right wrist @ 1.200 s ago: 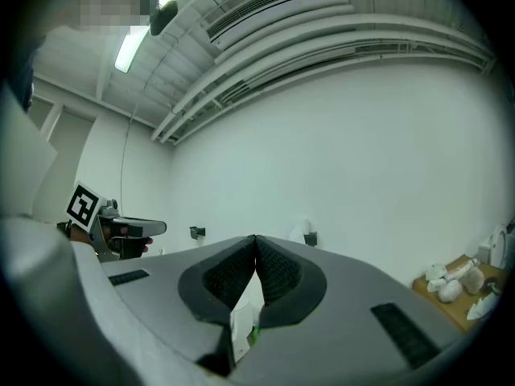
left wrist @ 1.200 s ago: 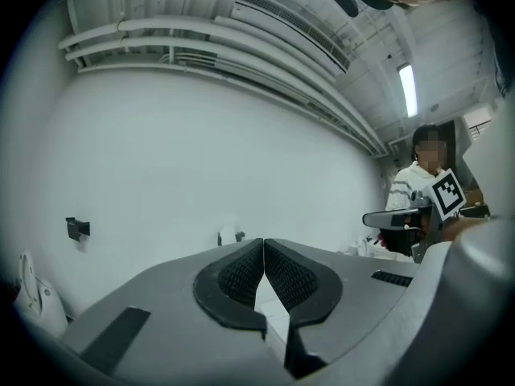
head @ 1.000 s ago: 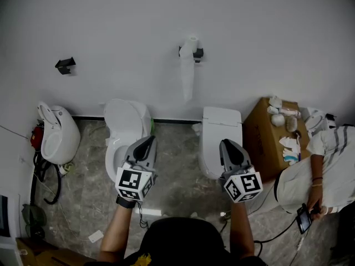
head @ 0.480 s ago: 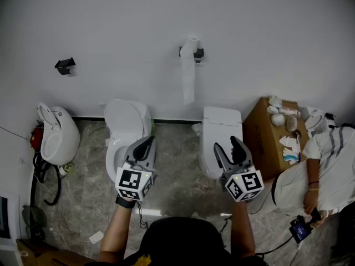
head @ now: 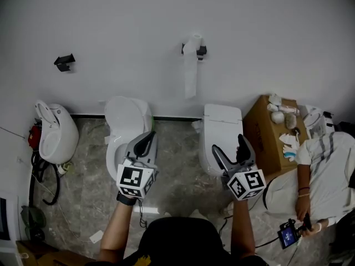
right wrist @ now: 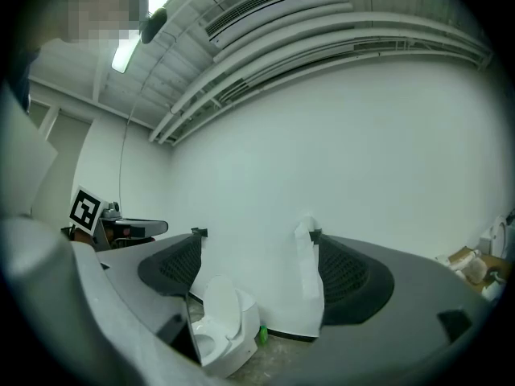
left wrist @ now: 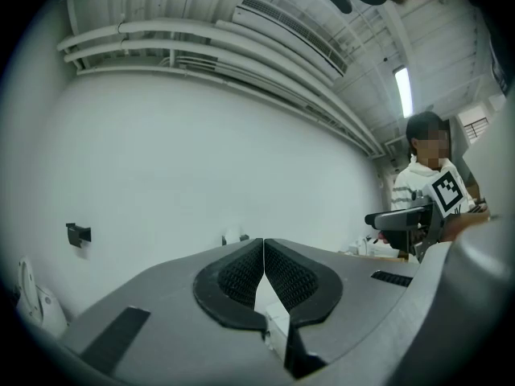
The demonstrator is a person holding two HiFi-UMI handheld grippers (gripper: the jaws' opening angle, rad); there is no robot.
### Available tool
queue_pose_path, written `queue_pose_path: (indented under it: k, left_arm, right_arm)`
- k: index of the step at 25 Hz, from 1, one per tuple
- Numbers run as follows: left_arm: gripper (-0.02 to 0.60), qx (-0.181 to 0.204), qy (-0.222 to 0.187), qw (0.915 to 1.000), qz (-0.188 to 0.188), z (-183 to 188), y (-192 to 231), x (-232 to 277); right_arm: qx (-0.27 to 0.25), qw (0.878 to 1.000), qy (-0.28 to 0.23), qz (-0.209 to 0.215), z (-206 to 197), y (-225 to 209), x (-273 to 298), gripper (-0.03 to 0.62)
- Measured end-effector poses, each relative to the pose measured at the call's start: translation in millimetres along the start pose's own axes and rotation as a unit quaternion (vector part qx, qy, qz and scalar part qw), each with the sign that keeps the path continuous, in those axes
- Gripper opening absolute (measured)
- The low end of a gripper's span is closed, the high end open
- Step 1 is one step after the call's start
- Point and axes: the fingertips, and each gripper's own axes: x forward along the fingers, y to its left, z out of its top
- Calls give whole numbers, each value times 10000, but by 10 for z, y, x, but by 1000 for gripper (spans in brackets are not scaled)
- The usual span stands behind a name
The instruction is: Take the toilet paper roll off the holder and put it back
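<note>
Found toilet paper roll (head: 192,42) seated on its holder (head: 201,50) on the white wall (head: 266,32), loose strip hanging straight down, above the gap between the open toilet (head: 128,127) and the closed toilet (head: 222,131) along the far edge of the floor (head: 177,184). Noted left hand-held gripper (head: 148,137) held level, jaws pressed together with nothing between them. Noted right hand-held gripper (head: 228,144) likewise level, jaws just opened and now spread wide, gripping nothing. Recorded both well apart from the roll. Logged a cardboard box (head: 265,127) just beside the closed toilet and a seated person (head: 324,168) at the floor's right edge.
</note>
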Motion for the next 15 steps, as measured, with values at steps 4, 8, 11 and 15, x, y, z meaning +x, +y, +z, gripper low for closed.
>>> queue_pose_path:
  k: [4, 8, 11, 15]
  left_arm:
    - [18, 81, -66, 9999, -94, 33, 48, -13]
    - [18, 66, -55, 9998, -154, -23, 85, 61]
    - [18, 27, -8, 9999, -124, -107, 163, 184]
    - [18, -17, 32, 10000, -40, -187, 324, 482]
  right_arm:
    - [8, 10000, 49, -80, -18, 128, 40, 431]
    - [2, 9998, 132, -141, -84, 130, 80, 431]
    - [26, 9997, 190, -176, -151, 48, 185, 431]
    - [44, 9997, 186, -173, -181, -143, 487, 432]
